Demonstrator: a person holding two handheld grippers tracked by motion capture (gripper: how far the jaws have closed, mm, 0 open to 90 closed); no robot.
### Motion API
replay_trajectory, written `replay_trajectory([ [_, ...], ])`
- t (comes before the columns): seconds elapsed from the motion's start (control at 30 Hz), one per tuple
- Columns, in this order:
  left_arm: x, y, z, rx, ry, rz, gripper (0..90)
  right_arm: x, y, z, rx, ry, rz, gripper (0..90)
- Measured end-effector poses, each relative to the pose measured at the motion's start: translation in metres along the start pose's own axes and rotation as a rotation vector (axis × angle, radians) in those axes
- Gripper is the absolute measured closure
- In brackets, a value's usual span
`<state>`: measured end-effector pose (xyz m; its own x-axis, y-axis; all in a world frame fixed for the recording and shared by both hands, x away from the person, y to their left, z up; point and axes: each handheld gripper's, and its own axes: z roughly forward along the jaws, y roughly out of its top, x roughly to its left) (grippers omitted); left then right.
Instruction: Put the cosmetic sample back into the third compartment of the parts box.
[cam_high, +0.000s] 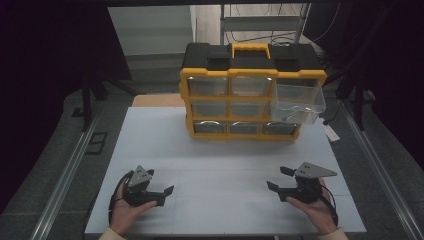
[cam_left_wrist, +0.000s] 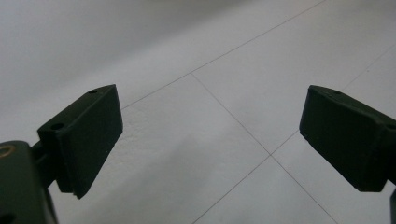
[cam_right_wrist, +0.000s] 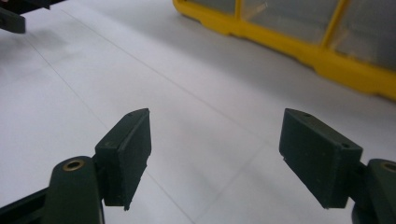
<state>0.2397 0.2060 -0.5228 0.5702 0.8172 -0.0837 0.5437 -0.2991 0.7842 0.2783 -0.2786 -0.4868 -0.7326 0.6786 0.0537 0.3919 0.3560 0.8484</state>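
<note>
A yellow and black drawer cabinet (cam_high: 250, 90) with clear drawers stands at the far middle of the white table (cam_high: 225, 165). Its top right drawer (cam_high: 299, 103) is pulled out and looks empty. Near the table's front left, a hand holds my left gripper (cam_high: 167, 192) low over the table; it is open and holds nothing (cam_left_wrist: 210, 140). At the front right, my right gripper (cam_high: 278, 179) is likewise open and empty, with bare table between its fingers (cam_right_wrist: 215, 154). The cabinet's yellow base (cam_right_wrist: 299, 44) runs across the top of the right gripper view.
The left gripper's jaw tip (cam_right_wrist: 14, 18) shows at the upper left corner of the right gripper view. Metal rails (cam_high: 70, 170) run along both sides of the table. Dark curtains and a metal stand (cam_high: 260, 22) are behind the cabinet.
</note>
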Motion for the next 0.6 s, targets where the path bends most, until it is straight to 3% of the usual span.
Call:
replay_trajectory([
  [0.2,-0.001,0.000,0.001,-0.002,0.000,0.004,6.7,-0.007,-0.016,0.002,0.024,-0.016,0.039,25.7],
  [0.6,0.000,0.001,0.001,-0.004,0.000,0.005,6.8,-0.011,-0.022,0.003,0.021,-0.036,0.060,25.6],
])
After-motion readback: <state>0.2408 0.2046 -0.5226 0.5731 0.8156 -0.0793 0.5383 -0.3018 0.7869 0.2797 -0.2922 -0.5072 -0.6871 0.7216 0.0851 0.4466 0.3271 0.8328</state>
